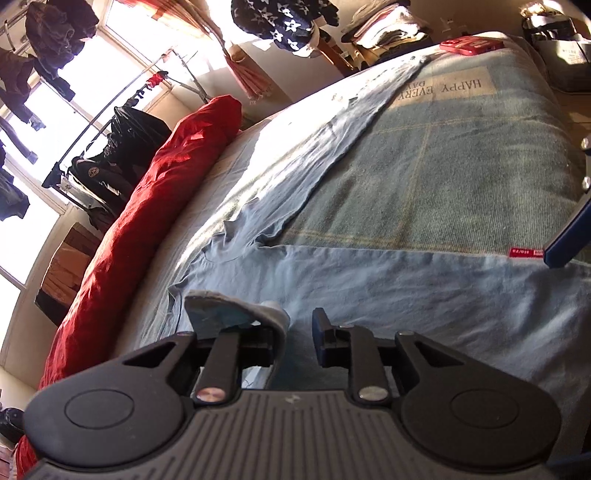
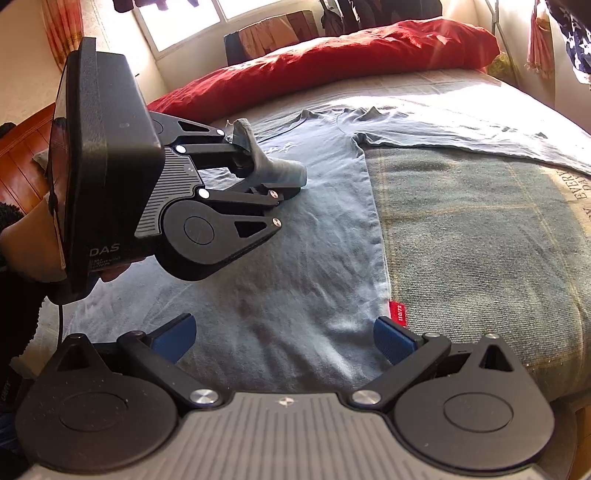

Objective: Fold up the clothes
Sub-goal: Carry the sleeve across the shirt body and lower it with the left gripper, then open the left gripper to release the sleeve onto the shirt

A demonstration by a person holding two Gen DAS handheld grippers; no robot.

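Closest to the right wrist camera, the right gripper (image 2: 284, 341) fills the bottom of the frame with its blue-padded fingers (image 2: 391, 341) spread wide and nothing between them; they hover over the lower part of a pale blue shirt (image 2: 295, 266), whose hem corner with a small red tag (image 2: 397, 314) lies just beside the right-hand finger. That shirt is thin, limp cotton, light and easily wrinkled, so it will likely drape and slide rather than hold a shape; edges, hem corners and sleeve seams look like the best places to pinch. It lies flat on a grey-green blanket (image 2: 480, 240) across the bed, one long sleeve (image 2: 480, 133) stretched toward the upper right of the frame. Farther up, at middle left, the left gripper (image 2: 280, 177) points down onto the shirt's upper body. Its jaws stand partly apart; a fold of the pale fabric (image 1: 236, 314) drapes loosely over one finger, low in the left wrist view, and is not pinched. Beyond, a red pillow (image 2: 332, 62) runs along the far edge under the bright window (image 2: 192, 22).
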